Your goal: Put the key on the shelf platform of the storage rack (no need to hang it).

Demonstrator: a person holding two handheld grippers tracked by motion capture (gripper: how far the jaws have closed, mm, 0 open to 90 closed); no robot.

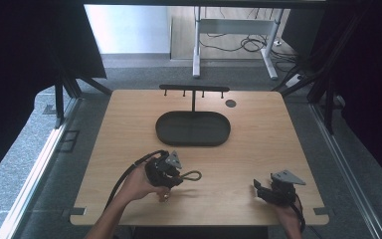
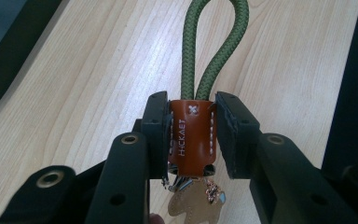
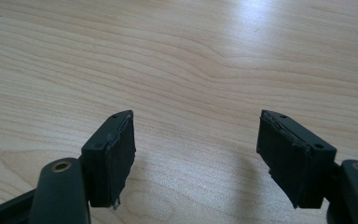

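The left gripper [image 2: 192, 135] is clamping its jaws on the brown leather sleeve of a keychain [image 2: 191, 140], whose green cord loop [image 2: 214, 42] is reaching out over the wooden table [image 1: 258, 149], near the dark oval tray [image 1: 193, 128]. Farther right, the right gripper [image 3: 196, 154] is hovering with jaws spread apart, holding nothing.

tray [image 1: 193, 128] mid-table | rack [image 1: 194, 89] behind | key loop [image 1: 191, 175] before

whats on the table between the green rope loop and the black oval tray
Nothing: in the high view, bare light wood table lies between the green rope loop, held by the left gripper, and the black oval tray.
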